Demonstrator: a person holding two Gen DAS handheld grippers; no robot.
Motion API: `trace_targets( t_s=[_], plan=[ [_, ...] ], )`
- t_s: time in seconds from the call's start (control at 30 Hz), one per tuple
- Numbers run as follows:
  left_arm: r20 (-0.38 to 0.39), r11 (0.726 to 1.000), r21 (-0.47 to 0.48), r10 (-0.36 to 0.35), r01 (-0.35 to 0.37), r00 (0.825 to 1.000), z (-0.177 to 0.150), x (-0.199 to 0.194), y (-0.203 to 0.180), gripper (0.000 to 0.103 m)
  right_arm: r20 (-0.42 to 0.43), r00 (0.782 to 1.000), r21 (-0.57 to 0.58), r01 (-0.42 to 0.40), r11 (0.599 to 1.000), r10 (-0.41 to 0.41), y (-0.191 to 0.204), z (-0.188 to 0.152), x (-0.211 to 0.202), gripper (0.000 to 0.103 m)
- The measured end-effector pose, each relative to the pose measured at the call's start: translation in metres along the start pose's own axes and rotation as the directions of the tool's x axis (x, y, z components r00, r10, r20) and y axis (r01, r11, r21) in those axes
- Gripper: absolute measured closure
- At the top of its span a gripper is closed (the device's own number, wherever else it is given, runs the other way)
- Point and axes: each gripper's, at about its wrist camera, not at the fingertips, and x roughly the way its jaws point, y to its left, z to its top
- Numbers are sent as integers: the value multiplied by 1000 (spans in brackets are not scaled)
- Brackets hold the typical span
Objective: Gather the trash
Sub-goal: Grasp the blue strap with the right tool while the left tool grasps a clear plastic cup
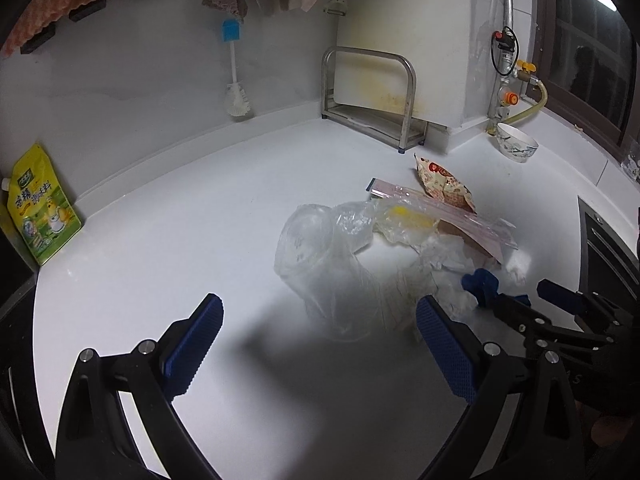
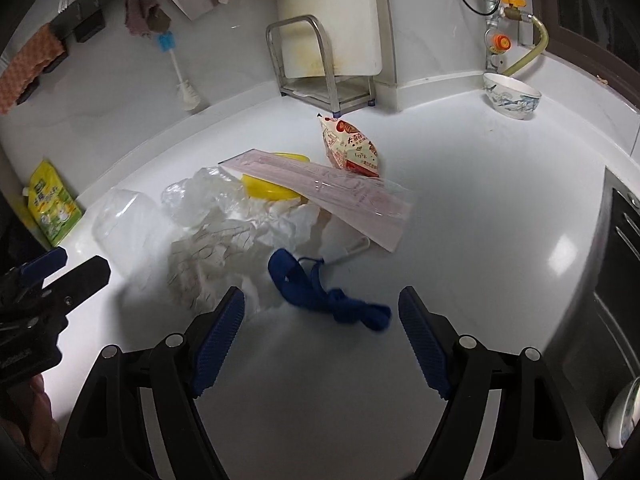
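A heap of trash lies on the white counter [image 1: 192,216]: a clear plastic bag [image 1: 320,256] [image 2: 132,220], crumpled white paper [image 2: 224,248], a yellow lid [image 2: 268,190], a long pink clear-wrapped packet [image 2: 340,196] [image 1: 444,204], a red snack wrapper [image 2: 352,148] [image 1: 444,182] and a blue strap [image 2: 332,292]. My left gripper [image 1: 320,316] hangs open just in front of the plastic bag. Just short of the blue strap, my right gripper [image 2: 322,304] is open and holds nothing. Each gripper shows at the edge of the other's view.
A metal rack [image 1: 368,96] stands at the back wall beside a bottle brush [image 1: 238,92]. A patterned bowl [image 2: 512,94] sits back right under gas pipes. A green-yellow pouch [image 1: 40,208] leans at the left. A dark stove edge [image 2: 624,248] borders the right.
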Motion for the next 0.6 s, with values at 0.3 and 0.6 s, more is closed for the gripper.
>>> trace_targets(
  t_s=[0.3, 0.6],
  plan=[
    [-3, 1000, -3, -7, 7, 1000, 3, 23, 5, 8, -19, 999, 34, 45, 998, -45, -3, 7, 28, 27],
    [-17, 1000, -8, -5, 5, 1000, 4, 40, 8, 8, -18, 998, 20, 62, 998, -62, -1, 8, 37, 27]
  ],
)
